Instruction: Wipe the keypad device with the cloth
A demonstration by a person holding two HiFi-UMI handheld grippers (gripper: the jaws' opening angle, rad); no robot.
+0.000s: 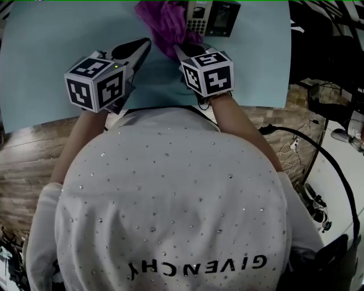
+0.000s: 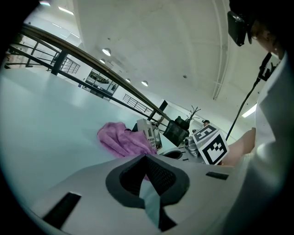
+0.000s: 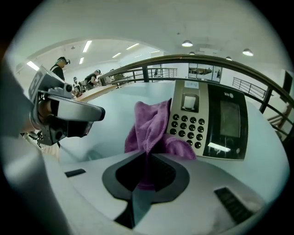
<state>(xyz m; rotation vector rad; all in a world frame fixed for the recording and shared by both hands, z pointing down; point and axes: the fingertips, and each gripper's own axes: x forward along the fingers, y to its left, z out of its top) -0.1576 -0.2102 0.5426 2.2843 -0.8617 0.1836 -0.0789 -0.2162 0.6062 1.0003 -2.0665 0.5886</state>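
Observation:
The purple cloth (image 1: 162, 23) lies bunched at the far middle of the light blue table (image 1: 51, 45), draped against the left side of the keypad device (image 1: 213, 17). My right gripper (image 1: 181, 51) is shut on the cloth's near end. In the right gripper view the cloth (image 3: 149, 124) rises from the closed jaws (image 3: 147, 156) and covers the left edge of the keypad device (image 3: 209, 121), whose keys and dark screen show. My left gripper (image 1: 145, 44) hovers just left of the cloth, shut, with nothing held. From the left gripper (image 2: 147, 158) I see the cloth (image 2: 121, 140) and the device (image 2: 149, 133) beyond.
The person's white studded cap (image 1: 170, 204) fills the lower head view. Wood-pattern floor (image 1: 23, 153) lies below the table's near edge. Black cables (image 1: 318, 153) and small gear sit on the floor at the right. Bare table surface spreads to the left of the cloth.

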